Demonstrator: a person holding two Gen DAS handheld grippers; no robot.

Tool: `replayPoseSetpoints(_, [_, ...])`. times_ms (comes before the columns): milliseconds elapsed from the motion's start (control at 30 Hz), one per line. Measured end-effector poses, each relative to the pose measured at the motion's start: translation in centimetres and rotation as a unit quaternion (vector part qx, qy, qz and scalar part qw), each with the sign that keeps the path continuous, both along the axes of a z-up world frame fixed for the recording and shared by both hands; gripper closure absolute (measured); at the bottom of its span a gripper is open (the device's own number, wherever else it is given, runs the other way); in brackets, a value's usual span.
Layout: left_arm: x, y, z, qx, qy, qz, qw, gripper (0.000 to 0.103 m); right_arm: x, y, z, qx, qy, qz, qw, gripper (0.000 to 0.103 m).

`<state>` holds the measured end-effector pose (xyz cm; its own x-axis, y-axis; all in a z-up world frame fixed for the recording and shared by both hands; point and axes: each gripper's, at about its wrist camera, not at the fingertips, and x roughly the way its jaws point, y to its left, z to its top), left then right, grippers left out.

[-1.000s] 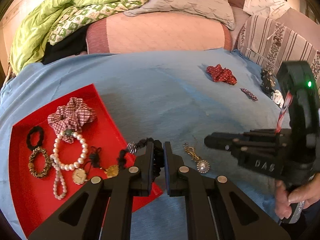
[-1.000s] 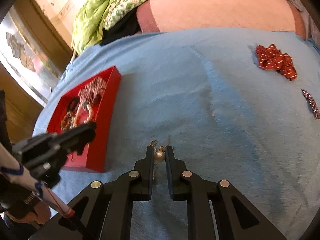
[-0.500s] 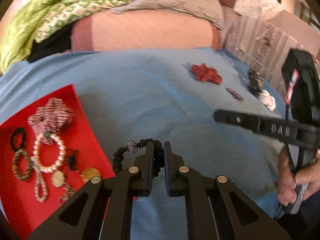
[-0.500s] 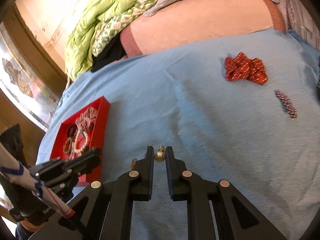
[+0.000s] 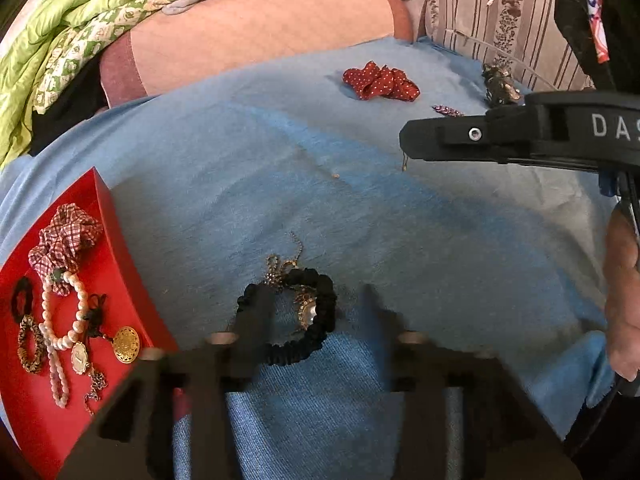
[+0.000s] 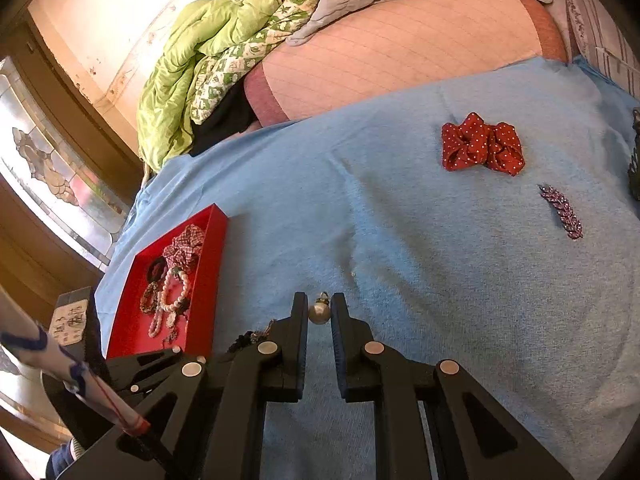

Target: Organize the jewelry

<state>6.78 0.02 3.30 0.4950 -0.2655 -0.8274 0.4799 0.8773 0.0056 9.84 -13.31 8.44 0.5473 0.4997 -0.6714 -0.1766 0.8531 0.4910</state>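
My left gripper (image 5: 314, 302) hangs low over the blue blanket with its jaws opening. A black scrunchie (image 5: 304, 350) lies loose between its blurred fingers, on top of a gold chain earring with a pearl (image 5: 307, 312); the pads do not press it. Just left of it sits the red tray (image 5: 124, 264) with a checked scrunchie, a pearl bracelet, gold pendants and dark hair ties. My right gripper (image 6: 319, 304) is shut on a small pearl earring (image 6: 319, 314), held above the blanket. In the left wrist view the right gripper (image 5: 406, 146) hovers at the upper right.
A red polka-dot scrunchie (image 6: 482, 146) and a purple sparkly clip (image 6: 560, 212) lie on the far right of the blanket (image 6: 400, 220). Dark trinkets (image 5: 498, 84) sit by a striped pillow. Pillows and a green quilt (image 6: 192, 80) line the back. A hand (image 5: 622, 292) grips the right tool.
The left jaws have parted and the black scrunchie has dropped onto the blanket beside the tray. The right gripper has lifted the pearl earring off the blanket.
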Motion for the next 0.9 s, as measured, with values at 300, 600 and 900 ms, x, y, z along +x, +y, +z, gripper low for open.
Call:
replayPoseSetpoints(300, [-0.4, 0.0, -0.2, 0.008, 0.003, -0.003, 1.0000, 0.053, -0.1, 0.2, 0.2, 0.006, -0.002, 0.007, 1.000, 0.090])
replayPoseSetpoints(600, [0.4, 1.0, -0.6, -0.006, 0.016, 0.012, 0.9998, 0.056, -0.3, 0.7, 0.0, 0.017, 0.005, 0.020, 1.000, 0.090])
replayPoseSetpoints(900, [0.8, 1.8, -0.3, -0.012, 0.012, 0.020, 0.9997, 0.085, -0.3, 1.0, 0.0, 0.020, 0.005, 0.024, 1.000, 0.090])
